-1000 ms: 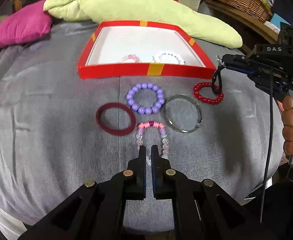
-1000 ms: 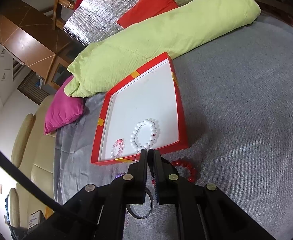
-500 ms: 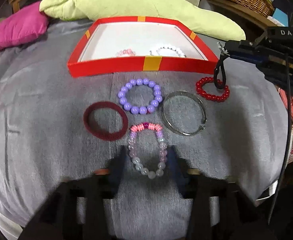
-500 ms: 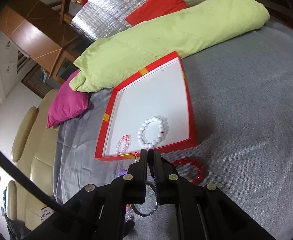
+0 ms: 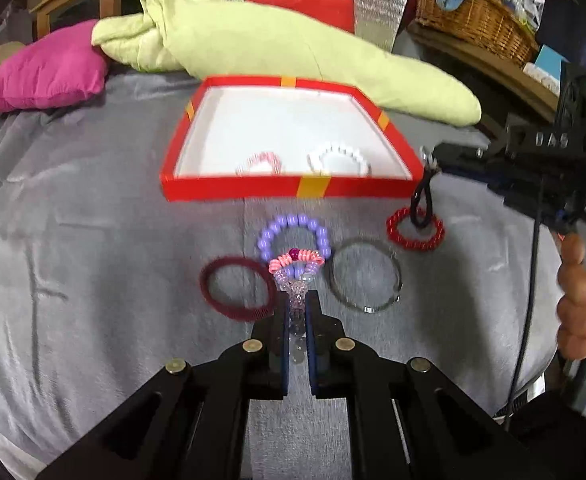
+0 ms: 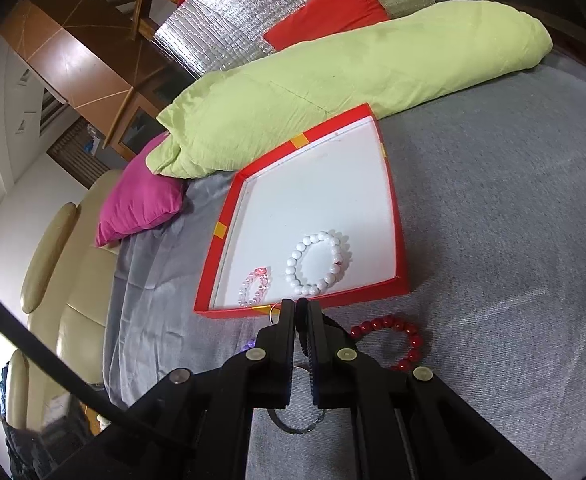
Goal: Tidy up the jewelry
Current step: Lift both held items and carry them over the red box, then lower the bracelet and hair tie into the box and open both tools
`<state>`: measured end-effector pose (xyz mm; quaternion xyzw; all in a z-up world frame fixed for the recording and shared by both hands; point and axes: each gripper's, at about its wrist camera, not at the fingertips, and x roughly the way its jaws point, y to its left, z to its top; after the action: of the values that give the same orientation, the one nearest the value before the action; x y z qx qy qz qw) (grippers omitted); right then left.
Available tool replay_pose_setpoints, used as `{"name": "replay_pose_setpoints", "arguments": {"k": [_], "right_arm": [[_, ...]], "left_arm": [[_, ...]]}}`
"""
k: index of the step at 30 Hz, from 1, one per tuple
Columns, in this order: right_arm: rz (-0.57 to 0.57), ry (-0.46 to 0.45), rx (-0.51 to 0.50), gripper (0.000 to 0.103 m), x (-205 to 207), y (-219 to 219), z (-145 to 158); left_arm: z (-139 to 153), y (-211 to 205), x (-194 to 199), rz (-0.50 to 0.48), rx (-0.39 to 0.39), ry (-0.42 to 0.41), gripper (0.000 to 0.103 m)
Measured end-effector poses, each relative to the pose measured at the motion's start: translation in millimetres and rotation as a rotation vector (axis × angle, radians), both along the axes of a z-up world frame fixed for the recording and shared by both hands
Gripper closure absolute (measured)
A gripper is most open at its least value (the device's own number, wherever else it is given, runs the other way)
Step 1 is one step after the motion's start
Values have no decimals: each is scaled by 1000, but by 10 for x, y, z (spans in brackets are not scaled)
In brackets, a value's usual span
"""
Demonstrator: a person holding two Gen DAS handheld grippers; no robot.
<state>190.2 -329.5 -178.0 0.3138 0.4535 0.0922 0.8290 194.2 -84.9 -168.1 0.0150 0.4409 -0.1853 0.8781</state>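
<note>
- Pink-and-clear beaded bracelet (image 5: pixel 295 276) is pinched in the left gripper (image 5: pixel 297 312), apparently lifted.
- Carrying into the red box (image 5: pixel 289 189) is judged next.
- A black loop (image 5: pixel 420 210) is clamped by the right gripper (image 6: pixel 301 312).

A box (image 5: pixel 293 188) sits on the bed (image 5: pixel 73 240), with a long pillow (image 5: pixel 293 52) behind it and a small cushion (image 5: pixel 45 68) to the pillow's left. Inside the box, near its front wall, lie two bracelets side by side: a small beaded bracelet (image 6: pixel 255 286) on the left and a pearl bracelet (image 6: pixel 317 264) on the right. In front of the box a row lies on the bed: a fabric bangle (image 5: pixel 237 288) at left, a round-bead bracelet (image 5: pixel 293 236) next, a metal bangle (image 5: pixel 365 276) right of that, and a bead bracelet (image 5: pixel 415 230) farthest right. A mixed-bead bracelet (image 5: pixel 295 272) sits between the fingers of the left hand-held gripper (image 5: pixel 296 308), in front of the round-bead bracelet. The right hand-held gripper (image 6: pixel 301 308) is above the bead bracelet, with a cord loop (image 5: pixel 421 208) hanging from it. A wicker basket (image 5: pixel 477 24) stands on a shelf at far right.
</note>
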Motion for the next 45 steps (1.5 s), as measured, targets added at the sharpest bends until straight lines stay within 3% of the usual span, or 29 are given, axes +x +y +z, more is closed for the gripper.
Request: {"name": "replay_pose_setpoints", "arguments": {"k": [16,24,31,45], "right_arm": [[-42,-174,28,96,36,69,267],[-67,-160,31,96,351,181,144],[-91,-169,-24,96,678,263,97],[-200,-106,-56,96,1231,17,-244]], "left_arm": [[497,-11,370,-19,10,-131,95],[547,-4,744,-22,24,-142,95],[528,-73,1124,-20,60,-142,95],[353,-383,1884,-16,121,-111,95]]}}
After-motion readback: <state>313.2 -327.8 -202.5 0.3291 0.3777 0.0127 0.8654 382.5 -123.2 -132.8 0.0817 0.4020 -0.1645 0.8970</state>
